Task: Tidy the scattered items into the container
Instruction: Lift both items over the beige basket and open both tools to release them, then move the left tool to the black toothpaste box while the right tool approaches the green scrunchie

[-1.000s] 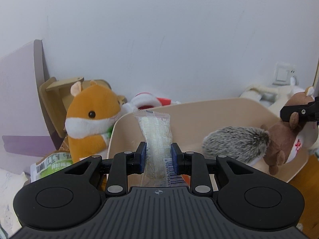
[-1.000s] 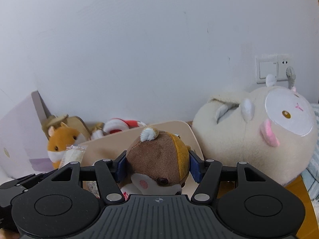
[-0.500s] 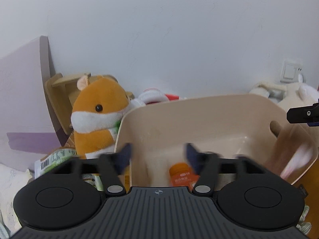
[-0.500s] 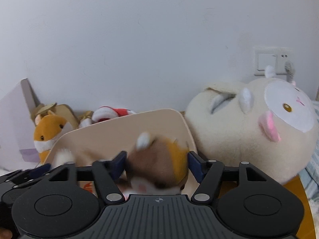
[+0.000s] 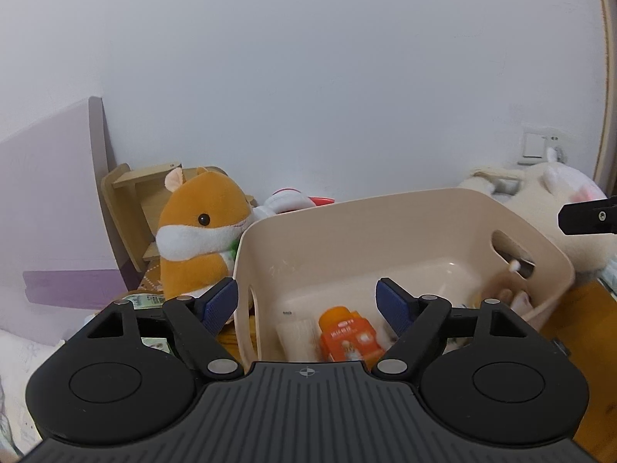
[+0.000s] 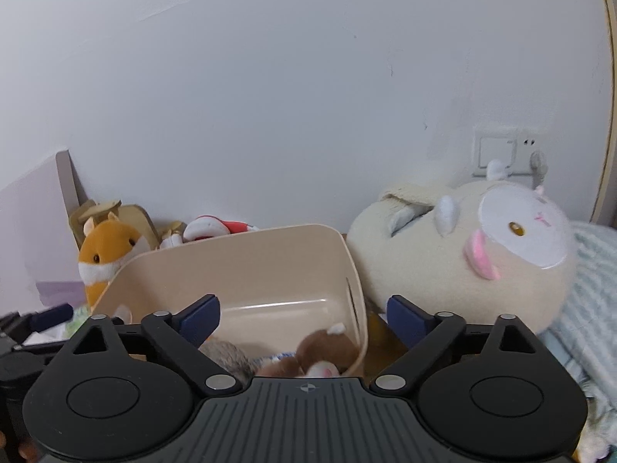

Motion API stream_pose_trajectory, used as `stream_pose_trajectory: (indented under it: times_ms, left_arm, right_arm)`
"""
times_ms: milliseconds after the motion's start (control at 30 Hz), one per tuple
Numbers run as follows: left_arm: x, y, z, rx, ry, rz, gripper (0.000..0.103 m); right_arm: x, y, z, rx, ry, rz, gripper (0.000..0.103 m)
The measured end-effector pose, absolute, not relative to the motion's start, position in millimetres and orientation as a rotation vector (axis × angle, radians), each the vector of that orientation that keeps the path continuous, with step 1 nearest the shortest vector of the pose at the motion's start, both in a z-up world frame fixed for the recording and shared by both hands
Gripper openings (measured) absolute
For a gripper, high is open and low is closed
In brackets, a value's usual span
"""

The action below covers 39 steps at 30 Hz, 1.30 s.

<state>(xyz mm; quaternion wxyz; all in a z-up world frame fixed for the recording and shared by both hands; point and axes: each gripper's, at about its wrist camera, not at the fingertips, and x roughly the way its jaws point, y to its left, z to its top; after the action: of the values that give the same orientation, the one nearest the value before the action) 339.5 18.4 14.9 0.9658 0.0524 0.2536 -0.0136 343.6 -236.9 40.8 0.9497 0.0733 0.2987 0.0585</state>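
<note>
A beige plastic bin (image 5: 405,227) stands in front of me; it also shows in the right wrist view (image 6: 239,266). My left gripper (image 5: 308,303) is open and empty above its near left side. Inside lie an orange packet (image 5: 347,333) and a pale snack packet (image 5: 299,337). My right gripper (image 6: 302,314) is open and empty above the bin's right end. A brown hedgehog plush (image 6: 320,353) with grey spines (image 6: 227,355) lies in the bin below it.
An orange hamster plush (image 5: 200,227) sits left of the bin by a wooden stand (image 5: 131,208). A large cream plush (image 6: 474,258) lies right of the bin. A red and white toy (image 6: 210,227) is behind it. A green packet (image 5: 148,303) lies at lower left.
Both grippers opened. The left let go of the pale snack packet and the right let go of the hedgehog plush; both things now lie in the bin.
</note>
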Motion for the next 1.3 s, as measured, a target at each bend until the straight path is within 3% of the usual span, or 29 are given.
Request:
stream_pose_trajectory:
  times_ms: [67, 500, 833, 1300]
  left_arm:
    - [324, 17, 18, 0.105, 0.501, -0.036, 0.082]
    - [225, -3, 15, 0.161, 0.439, -0.073, 0.085]
    - [179, -11, -7, 0.186, 0.520, -0.102, 0.086]
    - [171, 3, -54, 0.192, 0.657, -0.097, 0.086]
  right_arm:
    - [331, -238, 42, 0.139, 0.594, 0.118, 0.103]
    - [237, -261, 34, 0.087, 0.569, 0.122, 0.103]
    - [176, -250, 20, -0.107, 0.515, 0.099, 0.103]
    - [169, -241, -31, -0.227, 0.627, 0.083, 0.103]
